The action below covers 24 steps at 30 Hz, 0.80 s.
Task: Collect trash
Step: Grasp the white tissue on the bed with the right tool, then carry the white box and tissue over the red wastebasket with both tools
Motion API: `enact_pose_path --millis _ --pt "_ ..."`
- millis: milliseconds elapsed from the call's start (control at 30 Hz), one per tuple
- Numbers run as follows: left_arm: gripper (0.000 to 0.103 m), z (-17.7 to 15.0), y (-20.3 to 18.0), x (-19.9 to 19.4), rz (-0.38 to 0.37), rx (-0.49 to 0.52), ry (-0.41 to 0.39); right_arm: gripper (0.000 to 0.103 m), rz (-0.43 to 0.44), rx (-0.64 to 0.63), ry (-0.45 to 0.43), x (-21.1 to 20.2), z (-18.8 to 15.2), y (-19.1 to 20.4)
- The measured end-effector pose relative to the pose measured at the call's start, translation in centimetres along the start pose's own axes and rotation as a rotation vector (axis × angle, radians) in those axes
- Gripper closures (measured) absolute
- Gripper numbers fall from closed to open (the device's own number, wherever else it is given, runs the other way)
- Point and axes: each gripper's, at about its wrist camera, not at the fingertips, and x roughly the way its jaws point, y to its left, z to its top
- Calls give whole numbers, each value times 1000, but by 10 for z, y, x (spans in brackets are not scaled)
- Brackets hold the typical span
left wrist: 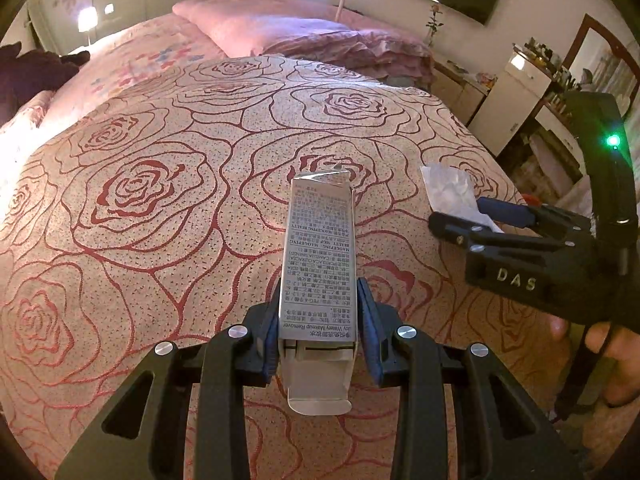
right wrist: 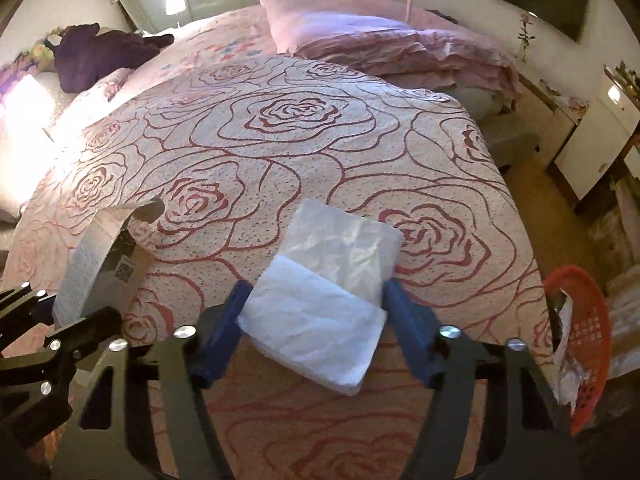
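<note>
Left gripper [left wrist: 318, 336] clamps a silver carton [left wrist: 318, 264] above the rose-patterned bedspread [left wrist: 160, 160]. Right gripper [right wrist: 316, 320] has its blue pads against both sides of a clear plastic packet [right wrist: 332, 288], near the bedspread's right edge, beside an orange basket [right wrist: 588, 320].

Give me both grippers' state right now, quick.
Left gripper: shut on the silver carton.
Right gripper: jaws against the clear plastic packet, gripping it.

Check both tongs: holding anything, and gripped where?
Left tongs: silver carton, clamped by its long sides near the open flap end. Right tongs: clear plastic packet, pads at its side edges near the white end.
</note>
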Motion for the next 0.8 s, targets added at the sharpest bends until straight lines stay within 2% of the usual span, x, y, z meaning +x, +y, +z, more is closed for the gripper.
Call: enact_pose_path --millis 67,167,267,500,800 --pt "72 0 0 -1 1 0 0 53 0 1 -3 -2 -2 -3" --pt "72 0 0 0 3 1 1 61 -1 -2 -6 -5 -5 -5" --pt "72 0 -1 -1 5 1 2 64 5 0 -5 -8 -11 -8" --pt "72 0 -4 0 -8 5 8 65 -6 23 6 -22 -29 -26" --pt "72 0 -27 5 -76 45 33 65 -45 35 43 -46 -68 -57"
